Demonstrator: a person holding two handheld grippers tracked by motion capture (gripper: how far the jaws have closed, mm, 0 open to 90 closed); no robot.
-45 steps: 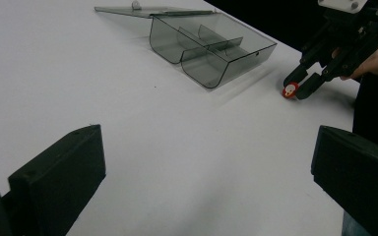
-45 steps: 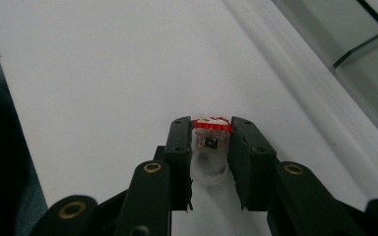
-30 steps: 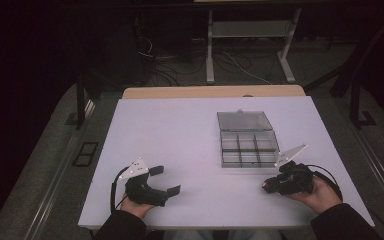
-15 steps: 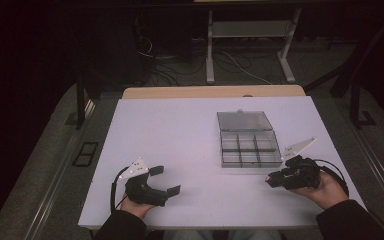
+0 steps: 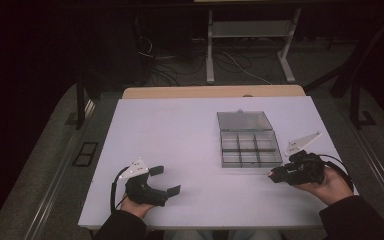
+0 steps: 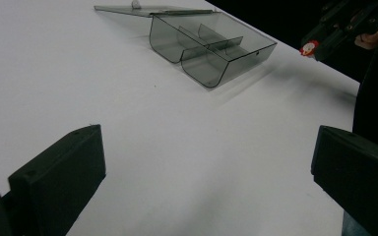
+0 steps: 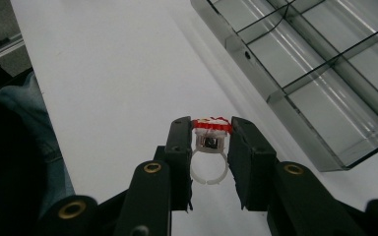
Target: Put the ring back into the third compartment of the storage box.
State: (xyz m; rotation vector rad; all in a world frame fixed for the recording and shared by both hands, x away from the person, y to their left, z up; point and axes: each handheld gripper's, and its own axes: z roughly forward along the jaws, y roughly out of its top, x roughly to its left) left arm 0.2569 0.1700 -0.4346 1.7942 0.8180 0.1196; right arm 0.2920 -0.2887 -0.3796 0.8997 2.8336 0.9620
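A small white plastic ring with a red-and-white top (image 7: 210,142) is pinched between the jaws of my right gripper (image 7: 210,135), which hovers above the white table (image 5: 180,140) near its front right. In the high view the right gripper (image 5: 275,175) sits just right of and below the clear grey compartment box (image 5: 250,147), whose lid lies open behind it. My left gripper (image 5: 166,181) rests at the front left of the table, jaws wide open and nothing between them. From the left gripper view the box (image 6: 211,46) stands ahead and the ring (image 6: 308,48) shows as a red dot.
The compartment box (image 7: 325,64) has several divided cells that look bare. A wooden strip (image 5: 215,92) edges the table's far side. Beyond it are cables and a metal frame (image 5: 245,45) on the floor. The person's legs are close under the front edge.
My right gripper has lifted off the table and shifted a little to the right with the ring in it. The left gripper has stayed put.
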